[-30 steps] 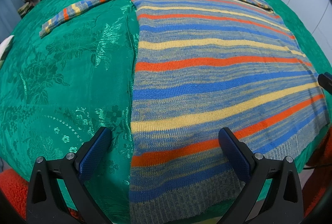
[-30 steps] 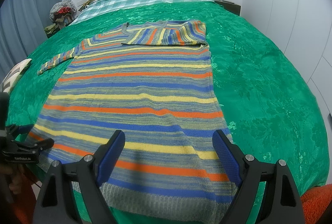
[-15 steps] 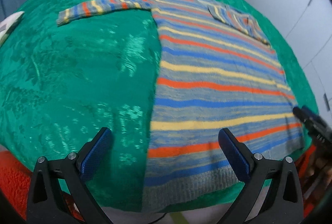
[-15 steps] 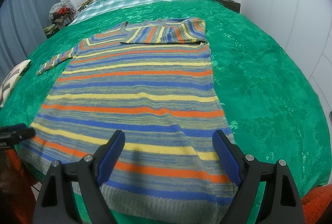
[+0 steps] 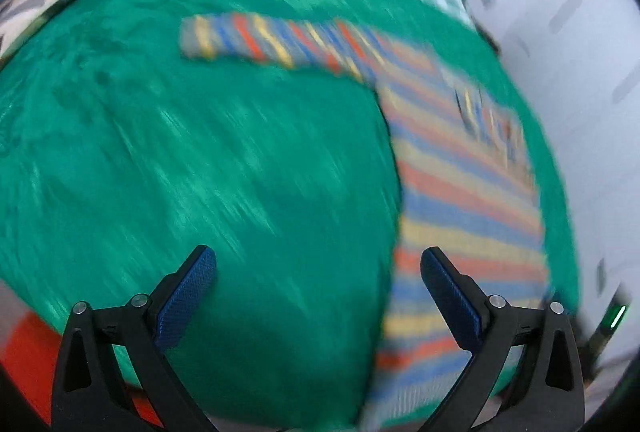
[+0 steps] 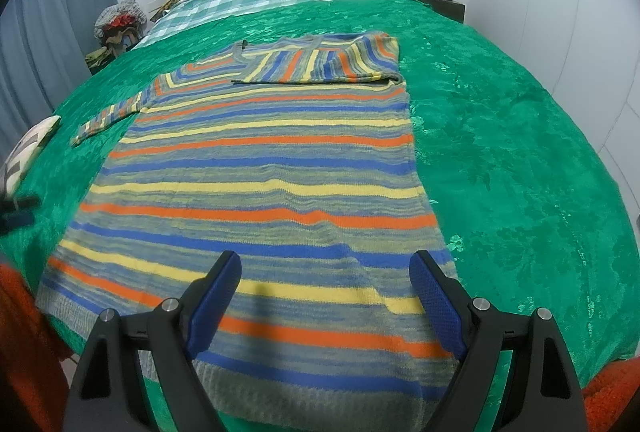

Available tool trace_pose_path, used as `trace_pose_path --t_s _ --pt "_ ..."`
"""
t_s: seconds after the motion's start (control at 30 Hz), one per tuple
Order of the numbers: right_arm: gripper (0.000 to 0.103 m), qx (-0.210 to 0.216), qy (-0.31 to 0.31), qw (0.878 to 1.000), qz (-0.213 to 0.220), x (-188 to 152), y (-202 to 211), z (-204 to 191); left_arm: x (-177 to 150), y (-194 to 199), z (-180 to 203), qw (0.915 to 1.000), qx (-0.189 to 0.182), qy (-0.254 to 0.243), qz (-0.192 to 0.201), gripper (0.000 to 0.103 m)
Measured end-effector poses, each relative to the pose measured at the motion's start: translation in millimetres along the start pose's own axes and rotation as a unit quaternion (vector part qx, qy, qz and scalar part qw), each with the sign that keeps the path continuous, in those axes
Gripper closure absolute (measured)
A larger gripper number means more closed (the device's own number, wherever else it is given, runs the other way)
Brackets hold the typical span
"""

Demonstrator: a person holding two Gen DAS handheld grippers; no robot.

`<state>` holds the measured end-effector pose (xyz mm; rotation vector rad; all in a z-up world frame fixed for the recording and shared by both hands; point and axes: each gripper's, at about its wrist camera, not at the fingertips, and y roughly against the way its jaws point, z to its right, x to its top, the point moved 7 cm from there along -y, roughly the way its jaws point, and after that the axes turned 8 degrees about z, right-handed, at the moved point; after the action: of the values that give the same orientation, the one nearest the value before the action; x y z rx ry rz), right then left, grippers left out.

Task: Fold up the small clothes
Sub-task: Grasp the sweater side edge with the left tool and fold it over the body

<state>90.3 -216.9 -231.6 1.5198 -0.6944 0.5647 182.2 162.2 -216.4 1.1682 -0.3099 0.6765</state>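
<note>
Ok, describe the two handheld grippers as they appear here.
Both look alike. The left gripper and the right gripper each have two matte black angular arms with small silver pivot screws, ending in dark blue textured pads. No cables, markings or sleeves are visible.

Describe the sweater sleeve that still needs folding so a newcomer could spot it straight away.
Start at the bed's green bedspread, where a striped sweater lies flat. One sleeve is already folded across the chest just below the neckline. The other sleeve stretches out sideways from the opposite shoulder onto bare green cloth, toward the curtain side: the only part that sticks out.
</note>
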Motion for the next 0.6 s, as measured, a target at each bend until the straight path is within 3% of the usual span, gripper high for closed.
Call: trace_pose_path --t_s 0.1,0.17,0.27,0.37,0.47,0.53,0.57,0.6 --pt "0.017 0.002 -0.011 1.000 -0.001 0.7 -1.0 2.6 65.8 -3.7 -51.1 0.9959 -0.005 0.087 0.022 0.001" --pt "0.017 0.006 -0.017 1.000 -0.004 1.2 -3.0 3.7 95.3 -12.5 -73.3 0.9931 0.011 0.112 0.032 0.002" --pt "0.017 0.006 -0.021 1.000 -0.008 0.3 -5.9 4.8 134.3 -52.0 -89.9 0.9936 0.015 0.112 0.005 0.004" --pt "0.017 0.004 -0.022 1.000 -0.015 -1.5 -10.3 5.6 150.2 -86.2 -96.9 0.9932 0.042 0.108 -0.008 0.020" --pt "0.017 0.000 -0.023 0.999 -0.022 -4.8 -13.4 7.7 157.0 -121.5 -102.3 0.9924 0.067 0.100 -0.025 0.027" --pt "0.017 0.000 -0.027 0.999 -0.028 -7.1 -15.2 9.4 156.9 -133.2 -106.1 0.9912 0.088 0.094 -0.030 0.050" --pt "0.017 0.000 -0.030 0.999 -0.031 -7.9 -16.1 10.3 158.4 -136.8 -107.3 0.9907 0.103 0.085 -0.028 0.089" --pt "0.017 0.001 -0.032 0.999 -0.031 -7.4 -16.7 10.4 161.3 -137.6 -105.0 0.9900 0.118 0.072 -0.027 0.101"
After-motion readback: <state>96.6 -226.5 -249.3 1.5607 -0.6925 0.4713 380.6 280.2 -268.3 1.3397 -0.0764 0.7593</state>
